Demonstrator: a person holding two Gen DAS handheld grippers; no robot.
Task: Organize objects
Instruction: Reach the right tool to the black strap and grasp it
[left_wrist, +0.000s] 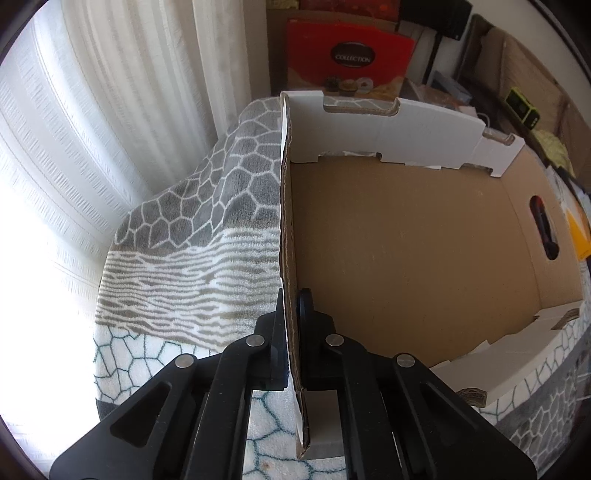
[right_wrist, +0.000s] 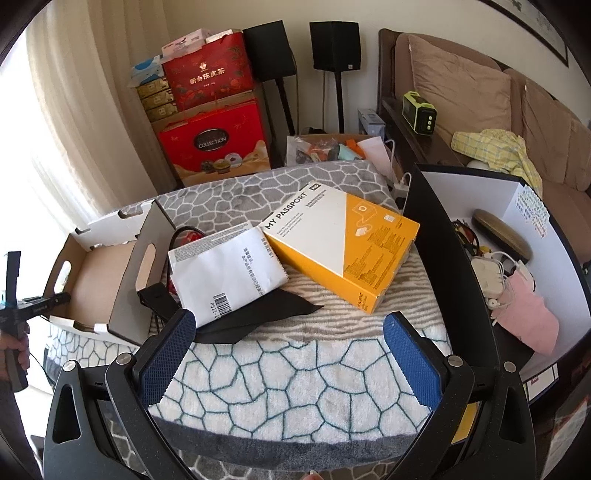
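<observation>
An open cardboard box (left_wrist: 406, 122), brown inside with white outer walls, lies empty on a patterned blanket (left_wrist: 192, 236). My left gripper (left_wrist: 293, 314) is shut on the box's near side wall, one finger on each face. In the right wrist view the same cardboard box (right_wrist: 123, 284) sits at the left, with the left gripper (right_wrist: 59, 297) on its far wall and a hand (right_wrist: 14, 347) holding it. My right gripper (right_wrist: 290, 356) stands open above the blanket's front part, nothing between its blue pads (right_wrist: 166, 354). Beyond it lie a white parcel bag (right_wrist: 229, 273), a black flat piece (right_wrist: 258, 317) and a yellow-and-white "My Passport" box (right_wrist: 343, 240).
A black-and-white bin (right_wrist: 443, 236) at the right holds cables, a glasses case and a pink item. Red gift boxes (right_wrist: 210, 144) are stacked behind the blanket (right_wrist: 295, 373), beside a box of clutter (right_wrist: 325, 147). A sofa (right_wrist: 480, 92) stands at the back right, and a curtain (left_wrist: 110, 147) hangs at the left.
</observation>
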